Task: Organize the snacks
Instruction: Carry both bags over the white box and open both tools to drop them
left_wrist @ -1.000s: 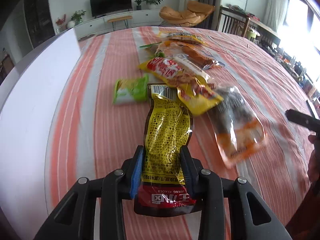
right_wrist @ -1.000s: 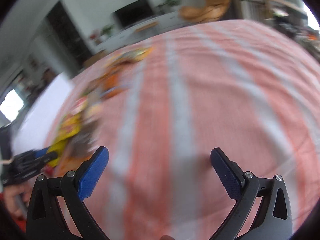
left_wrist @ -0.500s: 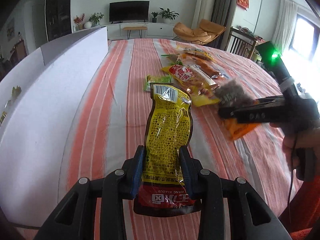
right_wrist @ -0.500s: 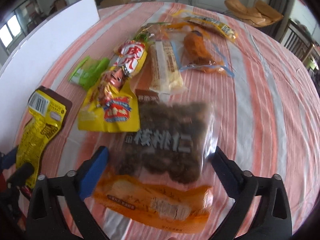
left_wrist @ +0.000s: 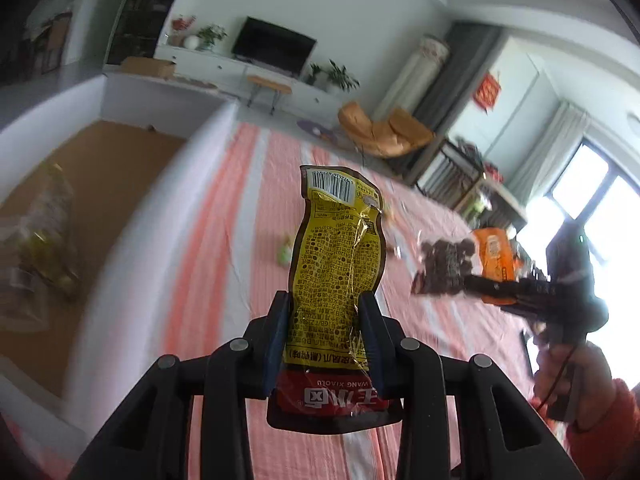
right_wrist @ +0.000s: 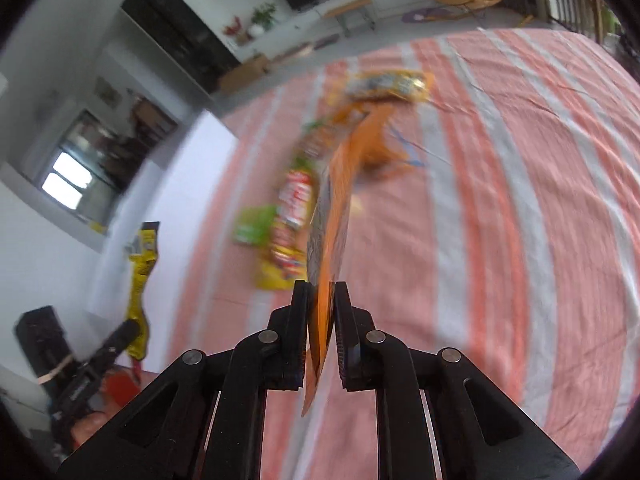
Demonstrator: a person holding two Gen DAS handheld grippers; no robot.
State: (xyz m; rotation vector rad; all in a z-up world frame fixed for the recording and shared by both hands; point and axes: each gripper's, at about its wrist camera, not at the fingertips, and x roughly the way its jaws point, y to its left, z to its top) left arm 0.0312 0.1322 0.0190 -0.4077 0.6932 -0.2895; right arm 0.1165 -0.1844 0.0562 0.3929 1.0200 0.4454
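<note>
- Carrying step: the left gripper (left_wrist: 325, 336) clenches a yellow packet (left_wrist: 337, 264), held upright at frame centre.
- The right gripper (right_wrist: 321, 322) has just closed on an orange-edged nut bag (right_wrist: 330, 236), seen edge-on.
- Next, probably — both go into the box (left_wrist: 132, 216) at left.
- Box contents and table snacks are blurred.

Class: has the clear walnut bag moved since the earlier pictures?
Yes. The walnut bag has left the striped tablecloth; the right hand-held gripper, jaws just closed, holds it raised.
</note>
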